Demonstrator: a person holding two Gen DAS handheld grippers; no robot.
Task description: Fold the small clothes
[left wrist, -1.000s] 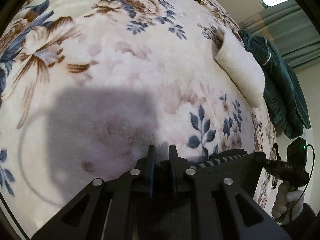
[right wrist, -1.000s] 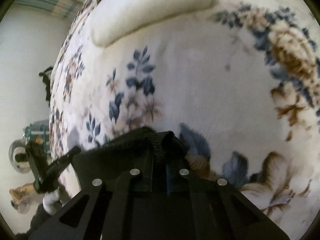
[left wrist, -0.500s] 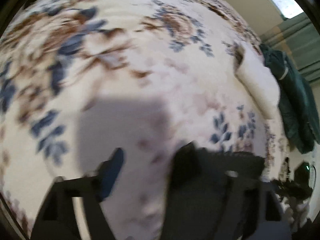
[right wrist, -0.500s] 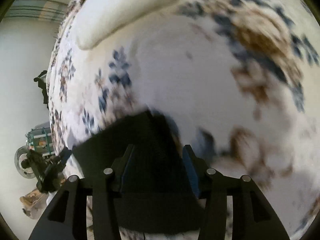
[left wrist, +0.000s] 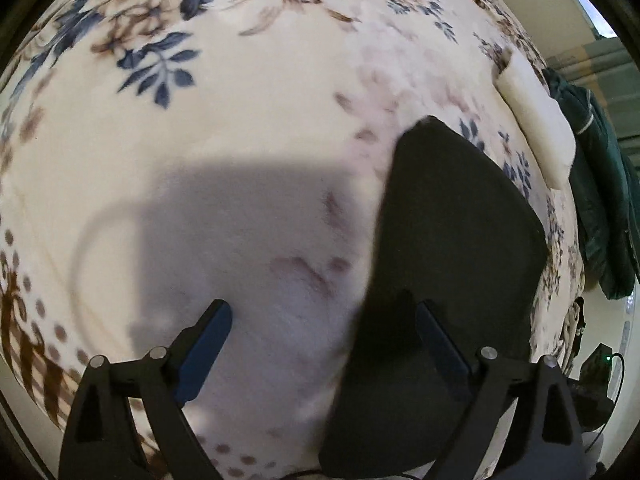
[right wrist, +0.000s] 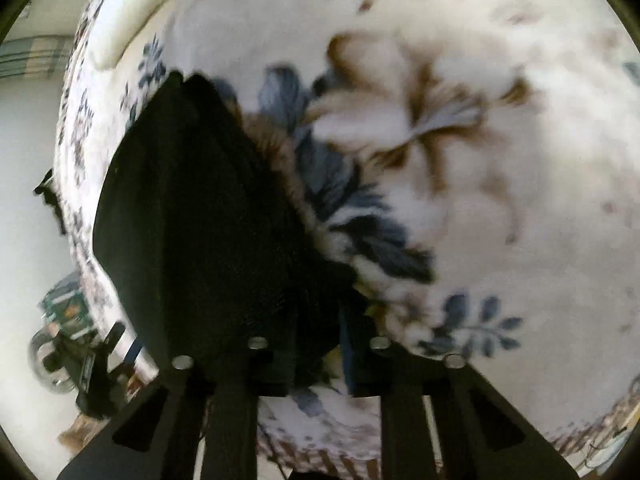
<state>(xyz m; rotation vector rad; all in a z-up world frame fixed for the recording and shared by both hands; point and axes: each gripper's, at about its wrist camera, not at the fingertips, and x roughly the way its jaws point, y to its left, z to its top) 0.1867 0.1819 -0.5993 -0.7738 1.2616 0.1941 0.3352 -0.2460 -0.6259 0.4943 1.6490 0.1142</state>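
Observation:
A small black garment (left wrist: 452,248) lies flat on the floral blanket (left wrist: 260,112). My left gripper (left wrist: 324,340) is open and empty just above the blanket; its right finger (left wrist: 440,344) is over the garment's near left edge and its left finger (left wrist: 204,340) is over bare blanket. In the right wrist view the same garment (right wrist: 200,220) lies at the left. My right gripper (right wrist: 318,344) has its jaws partly apart, with the garment's near corner lying between them.
A folded cream cloth (left wrist: 536,120) lies on the blanket beyond the garment; it also shows in the right wrist view (right wrist: 120,12). A dark green garment (left wrist: 600,184) is heaped at the blanket's right edge. The blanket's edge and the room floor (right wrist: 24,184) show at left.
Both grippers were shut on the black garment a second ago. They have since opened and pulled back, and the garment now lies spread flat on the blanket.

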